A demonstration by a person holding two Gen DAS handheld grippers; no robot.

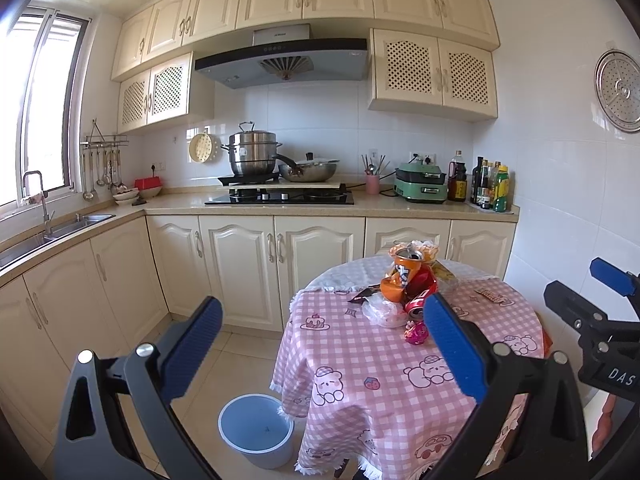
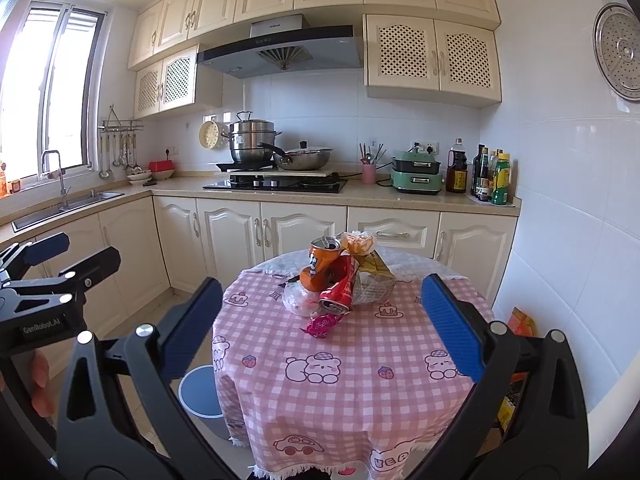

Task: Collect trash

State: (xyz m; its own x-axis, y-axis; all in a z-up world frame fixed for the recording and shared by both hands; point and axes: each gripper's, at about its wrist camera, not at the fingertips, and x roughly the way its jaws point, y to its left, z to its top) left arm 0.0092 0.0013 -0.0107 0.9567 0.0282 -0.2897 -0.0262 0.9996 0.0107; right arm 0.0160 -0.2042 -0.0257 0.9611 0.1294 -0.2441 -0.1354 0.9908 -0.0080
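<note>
Both grippers, left (image 1: 322, 350) and right (image 2: 322, 326), hover with fingers spread wide, empty, before the counter (image 2: 360, 380); crushed cans (image 2: 330, 276) and wrappers (image 2: 320, 324) sit heaped mid-counter, bin (image 1: 256, 430) below its left edge.

Your trash pile: crushed orange can (image 2: 320, 266) leaning on crushed red can (image 2: 340, 286), clear bag (image 2: 296, 300) beside, pink wrapper (image 2: 320, 325) nearest you.

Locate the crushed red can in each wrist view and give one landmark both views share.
Left wrist: the crushed red can lies in the trash pile on the table, right of centre, partly behind the gripper's right finger.
Right wrist: the can sits near picture centre, open end toward the camera.
Shared landmark: the crushed orange can leaning just to its left.
</note>
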